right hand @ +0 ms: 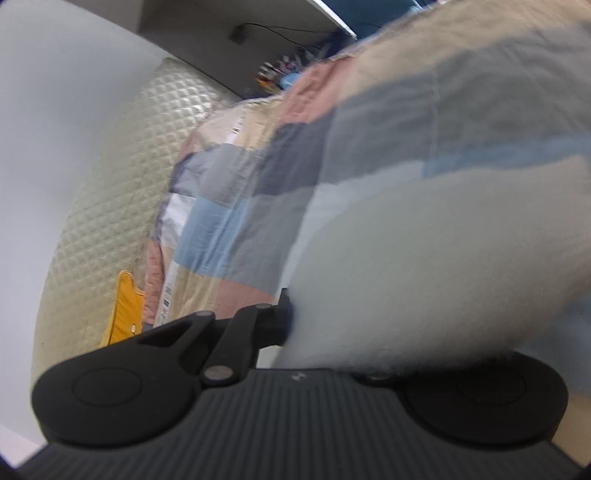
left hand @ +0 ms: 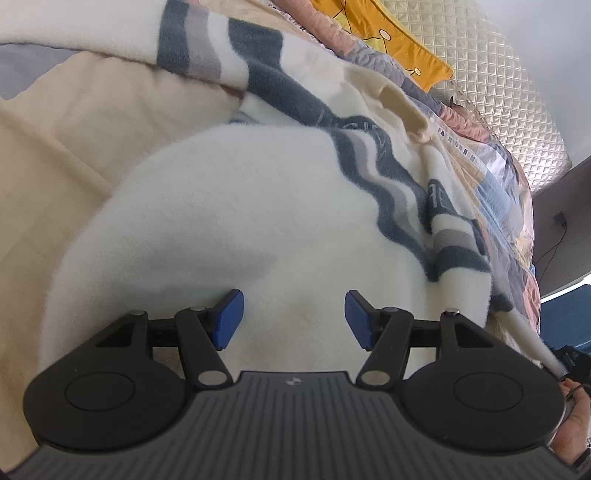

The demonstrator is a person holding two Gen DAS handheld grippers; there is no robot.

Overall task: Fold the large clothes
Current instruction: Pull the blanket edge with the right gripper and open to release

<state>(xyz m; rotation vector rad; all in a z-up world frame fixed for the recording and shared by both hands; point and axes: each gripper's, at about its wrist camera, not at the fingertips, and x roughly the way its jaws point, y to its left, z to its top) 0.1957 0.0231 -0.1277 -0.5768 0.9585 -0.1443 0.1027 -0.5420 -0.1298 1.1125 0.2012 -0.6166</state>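
A large fluffy white garment [left hand: 236, 221] with dark blue and grey wavy stripes [left hand: 388, 177] lies bunched on the bed. My left gripper [left hand: 293, 317] is open just above its white part, with nothing between the blue pads [left hand: 231, 317]. In the right wrist view the same white fabric [right hand: 424, 258] is blurred and drapes over my right gripper [right hand: 325, 332]. It hides the right finger. Only the left finger [right hand: 284, 314] shows, pressed against the cloth. The view does not show whether the right gripper grips the fabric.
A beige sheet [left hand: 66, 140] covers the bed at the left. A patchwork quilt [right hand: 236, 206] lies beyond the garment. A yellow pillow [left hand: 388, 40] and a quilted headboard [left hand: 509, 92] are at the far end. A wall socket with a cable [right hand: 238, 35] is behind.
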